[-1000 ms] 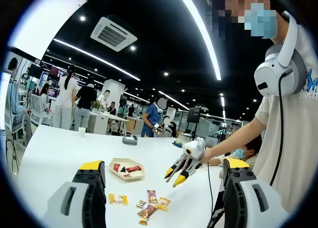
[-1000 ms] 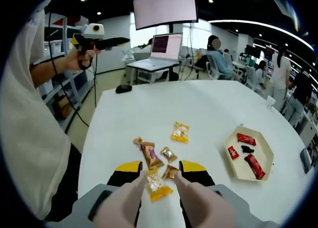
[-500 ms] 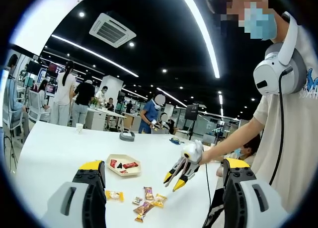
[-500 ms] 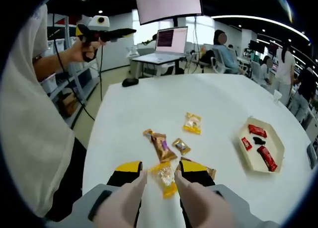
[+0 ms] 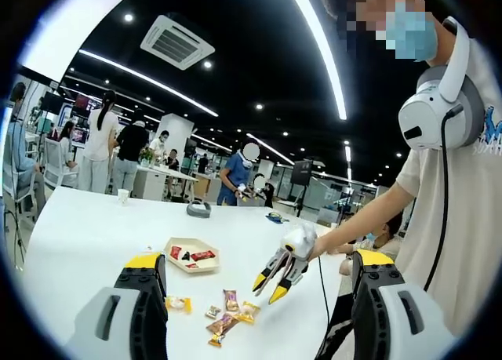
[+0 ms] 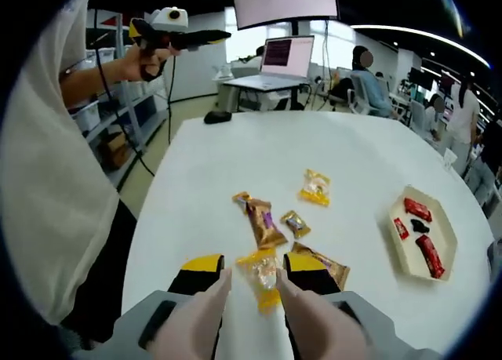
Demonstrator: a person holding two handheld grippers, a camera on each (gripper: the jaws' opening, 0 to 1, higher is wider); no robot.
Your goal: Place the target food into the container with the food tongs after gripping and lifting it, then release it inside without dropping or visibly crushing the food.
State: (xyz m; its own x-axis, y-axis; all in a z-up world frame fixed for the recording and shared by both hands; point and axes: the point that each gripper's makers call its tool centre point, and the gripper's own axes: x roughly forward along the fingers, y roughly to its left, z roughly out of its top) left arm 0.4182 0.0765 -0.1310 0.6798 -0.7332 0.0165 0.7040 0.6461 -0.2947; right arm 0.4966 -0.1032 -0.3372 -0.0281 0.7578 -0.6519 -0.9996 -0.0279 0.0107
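Note:
Loose wrapped candies lie on the white table: a brown bar, a small gold one and a yellow one. A yellow-wrapped candy lies between the yellow-tipped jaws of my right gripper, which stands open around it; whether the jaws touch it I cannot tell. The beige hexagonal tray at the right holds red-wrapped candies. In the left gripper view, the right gripper hovers just over the candy pile, with the tray beyond. My left gripper is open and held high.
Another brown wrapper lies partly under the right jaw. A dark mouse-like object sits at the table's far edge, with a laptop desk behind. The person holding the grippers stands at the table's side. Other people stand in the background.
The right gripper has crept forward along the table, so the yellow candy now sits up between its tips. Both views have shifted a little; jaw gaps look unchanged.

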